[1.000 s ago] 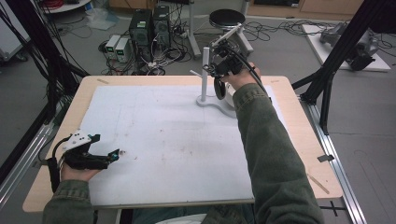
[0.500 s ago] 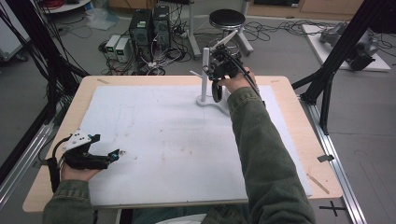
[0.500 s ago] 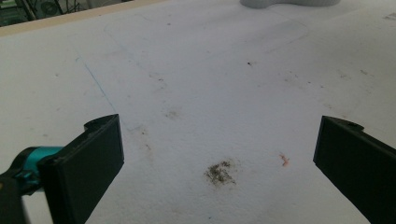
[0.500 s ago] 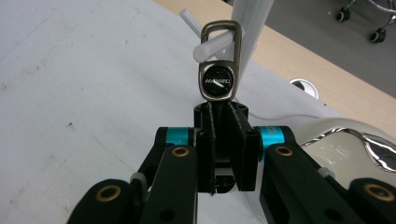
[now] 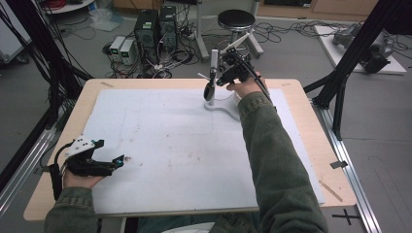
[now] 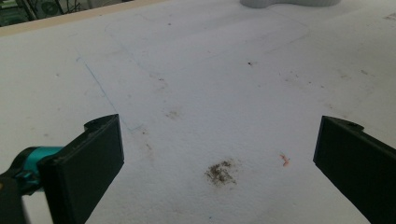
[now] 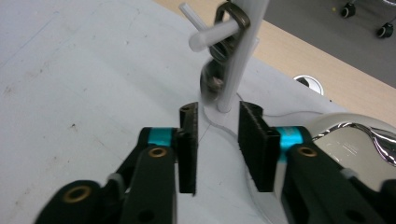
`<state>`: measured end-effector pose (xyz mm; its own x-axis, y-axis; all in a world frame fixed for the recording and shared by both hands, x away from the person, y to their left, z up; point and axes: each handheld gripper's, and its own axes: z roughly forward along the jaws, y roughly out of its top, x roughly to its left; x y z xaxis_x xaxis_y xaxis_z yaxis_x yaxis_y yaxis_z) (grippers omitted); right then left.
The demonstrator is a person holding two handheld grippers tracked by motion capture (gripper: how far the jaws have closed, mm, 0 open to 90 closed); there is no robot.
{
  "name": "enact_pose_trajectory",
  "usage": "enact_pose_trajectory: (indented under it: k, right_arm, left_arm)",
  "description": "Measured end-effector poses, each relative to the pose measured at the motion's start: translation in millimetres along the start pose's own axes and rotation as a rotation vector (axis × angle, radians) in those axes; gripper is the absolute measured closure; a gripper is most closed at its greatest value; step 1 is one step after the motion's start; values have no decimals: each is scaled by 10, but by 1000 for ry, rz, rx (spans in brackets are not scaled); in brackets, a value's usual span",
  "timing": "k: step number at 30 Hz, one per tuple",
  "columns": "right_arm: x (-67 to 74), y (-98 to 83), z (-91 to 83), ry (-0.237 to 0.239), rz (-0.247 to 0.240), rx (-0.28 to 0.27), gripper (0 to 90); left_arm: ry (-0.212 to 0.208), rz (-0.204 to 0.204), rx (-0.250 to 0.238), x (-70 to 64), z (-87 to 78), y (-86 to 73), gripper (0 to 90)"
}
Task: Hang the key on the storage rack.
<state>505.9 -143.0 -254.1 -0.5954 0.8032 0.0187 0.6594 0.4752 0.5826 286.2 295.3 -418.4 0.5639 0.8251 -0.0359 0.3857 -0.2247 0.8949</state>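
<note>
A white peg stand rises from its base at the far middle of the table. A dark utensil hangs from a peg of the stand by its metal loop, its lower end beside the post. My right gripper is just in front of the stand. Its jaws have just been opening, stand a little apart and hold nothing. At the near left, my left gripper rests low over the white sheet. Its jaws are spread wide, with bare sheet between them.
A white sheet covers most of the wooden table. A shiny metal surface lies at the right of the right gripper view. Beyond the table's far edge are computers, cables and a stool on the floor.
The dark utensil was by the right gripper's jaws to the right of the post; now it hangs at the post and the jaws are parted. The left gripper has not moved.
</note>
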Motion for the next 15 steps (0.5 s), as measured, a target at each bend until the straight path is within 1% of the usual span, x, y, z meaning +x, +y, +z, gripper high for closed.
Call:
enact_pose_trajectory:
  k: [2, 4, 5, 7, 8, 10, 12, 14, 15]
  right_arm:
    - [-20, -20, 2, 11, 11, 14, 554]
    - [-29, -47, -1, 8, 18, 12, 500]
    - [-38, -64, 3, 19, 20, 12, 466]
    - [-53, -102, 14, 21, 16, 14, 400]
    - [-59, -123, 23, 27, 15, 15, 382]
    - [-70, -162, 38, 32, 12, 30, 305]
    - [-58, -192, 48, 15, 4, 50, 236]
    - [-53, -209, 41, 20, -2, 50, 171]
    - [-47, -215, 34, 26, -2, 49, 104]
  left_arm:
    - [0, -1, -2, -2, 2, -1, 21]
    - [0, 0, -2, -2, 2, -1, 21]
    - [1, 0, -2, -2, 2, -1, 21]
    - [2, -2, -3, -4, 4, -1, 21]
    - [1, -1, -2, -3, 5, -2, 21]
    - [0, 0, 1, -3, 3, -1, 21]
    - [2, -1, 0, -4, 5, -2, 21]
    - [1, 2, 2, -3, 4, -1, 21]
    - [2, 1, 2, -3, 5, -1, 21]
